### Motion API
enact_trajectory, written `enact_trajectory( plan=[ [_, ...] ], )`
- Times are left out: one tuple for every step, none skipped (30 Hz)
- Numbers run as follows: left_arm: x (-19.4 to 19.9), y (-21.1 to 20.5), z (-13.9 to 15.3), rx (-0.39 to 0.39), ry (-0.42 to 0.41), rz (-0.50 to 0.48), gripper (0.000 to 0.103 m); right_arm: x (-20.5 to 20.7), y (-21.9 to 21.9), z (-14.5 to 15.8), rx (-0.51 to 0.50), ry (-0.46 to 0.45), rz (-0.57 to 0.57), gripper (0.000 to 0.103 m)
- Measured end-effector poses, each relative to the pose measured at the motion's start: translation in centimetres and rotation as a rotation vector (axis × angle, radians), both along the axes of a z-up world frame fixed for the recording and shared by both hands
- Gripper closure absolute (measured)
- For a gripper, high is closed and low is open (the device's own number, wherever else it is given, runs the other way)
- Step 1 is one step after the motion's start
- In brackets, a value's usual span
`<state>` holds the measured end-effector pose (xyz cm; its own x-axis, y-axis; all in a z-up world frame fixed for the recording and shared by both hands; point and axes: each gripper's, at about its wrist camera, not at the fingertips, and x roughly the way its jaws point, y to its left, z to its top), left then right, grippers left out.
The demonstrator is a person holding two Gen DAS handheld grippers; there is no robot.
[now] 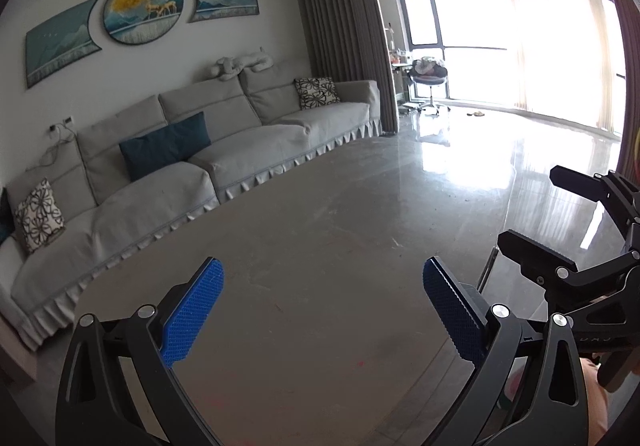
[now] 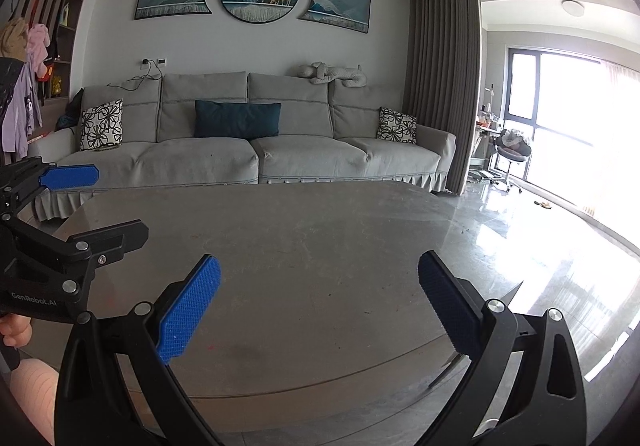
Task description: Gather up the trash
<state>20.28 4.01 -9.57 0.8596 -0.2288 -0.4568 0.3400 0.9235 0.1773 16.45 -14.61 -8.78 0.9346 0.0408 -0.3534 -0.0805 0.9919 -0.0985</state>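
My left gripper [image 1: 323, 270] is open and empty, its blue pads spread wide above a grey stone table [image 1: 304, 213]. My right gripper [image 2: 319, 270] is also open and empty above the same table [image 2: 280, 238]. Each gripper shows in the other's view: the right one at the right edge of the left wrist view [image 1: 528, 209], the left one at the left edge of the right wrist view [image 2: 108, 201]. No trash shows on the table or in either gripper.
A long grey sofa [image 2: 248, 149] with cushions stands behind the table. A shiny tiled floor [image 2: 540, 258] stretches right toward a bright window, a grey curtain [image 2: 440, 85] and a stool [image 2: 512, 153]. Clothes hang on shelves at the left [image 2: 24, 85].
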Motion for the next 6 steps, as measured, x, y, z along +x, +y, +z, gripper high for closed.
enact_trajectory(
  plan=[
    [-0.01, 0.07, 0.07, -0.004, 0.003, -0.001, 0.005, -0.04, 0.0, 0.01, -0.002, -0.002, -0.001, 0.005],
    [-0.09, 0.02, 0.14, -0.006, 0.003, -0.002, 0.005, -0.11, -0.12, -0.02, -0.002, -0.004, -0.002, 0.005],
    [-0.03, -0.04, 0.16, -0.005, 0.004, -0.006, 0.005, -0.14, -0.1, -0.05, -0.001, -0.005, -0.002, 0.005],
    [0.02, 0.1, 0.19, -0.004, 0.004, -0.01, 0.005, -0.17, -0.07, -0.11, -0.001, -0.004, -0.001, 0.005],
    [-0.01, 0.11, 0.21, 0.0, 0.003, -0.009, 0.005, -0.21, -0.03, -0.15, -0.001, -0.005, -0.001, 0.005],
    [-0.04, 0.16, 0.22, 0.001, 0.001, -0.009, 0.005, -0.21, -0.02, -0.12, -0.002, -0.006, -0.002, 0.005]
  ],
)
